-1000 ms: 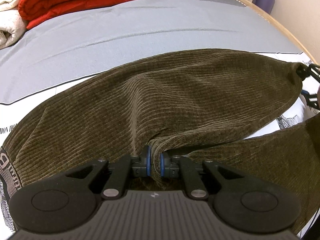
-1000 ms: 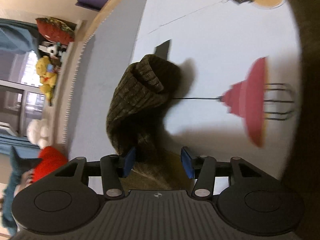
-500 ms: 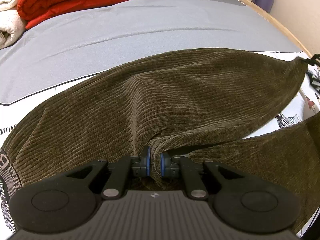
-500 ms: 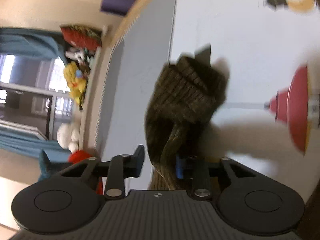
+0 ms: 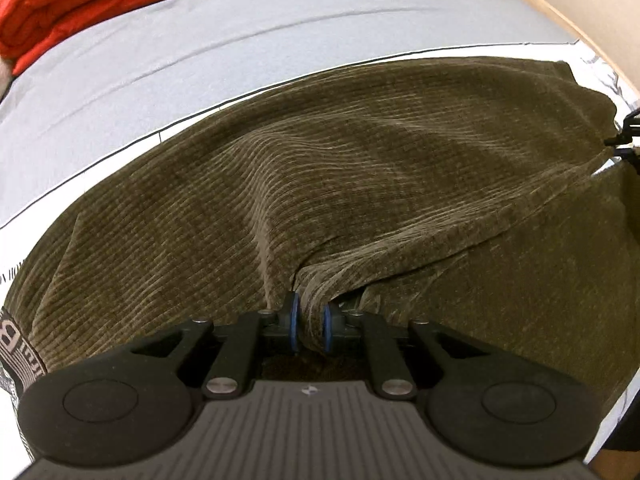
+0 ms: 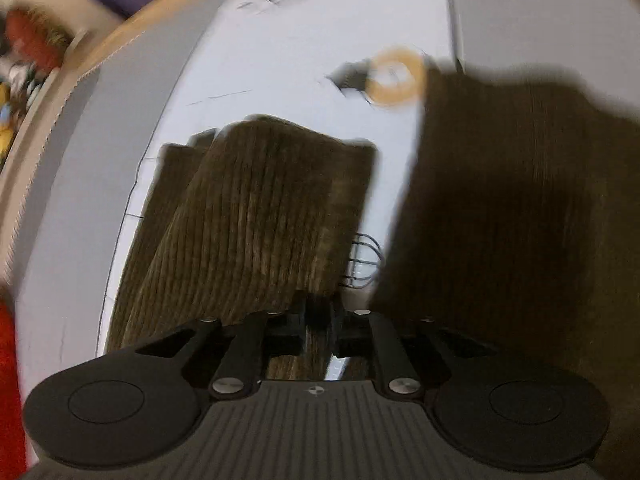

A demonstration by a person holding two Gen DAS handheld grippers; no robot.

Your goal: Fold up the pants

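**Both grippers pinch the corduroy pants on the bed**

The olive corduroy pants (image 5: pixel 360 168) lie spread across the white printed sheet (image 6: pixel 280 40), just this side of the grey bedspread (image 5: pixel 200 40); a folded red blanket (image 5: pixel 60 4) sits well beyond them at the bedspread's far corner. The cloth looks soft, thick and limp: it drapes and bunches into ridges wherever it is pinched, so it will likely sag between two holds and drag on the sheet rather than slide. Seams, hems and the waistband look like the sensible places to take it.

The left gripper (image 5: pixel 310 326) points steeply down, its blue pads drawn close with a gathered ridge of fabric pressed between them, though they are easing apart slightly. The right gripper (image 6: pixel 318 320), also angled down, is closing on a narrow fold at one leg's edge; the leg end (image 6: pixel 272 184) stretches away from it, blurred.
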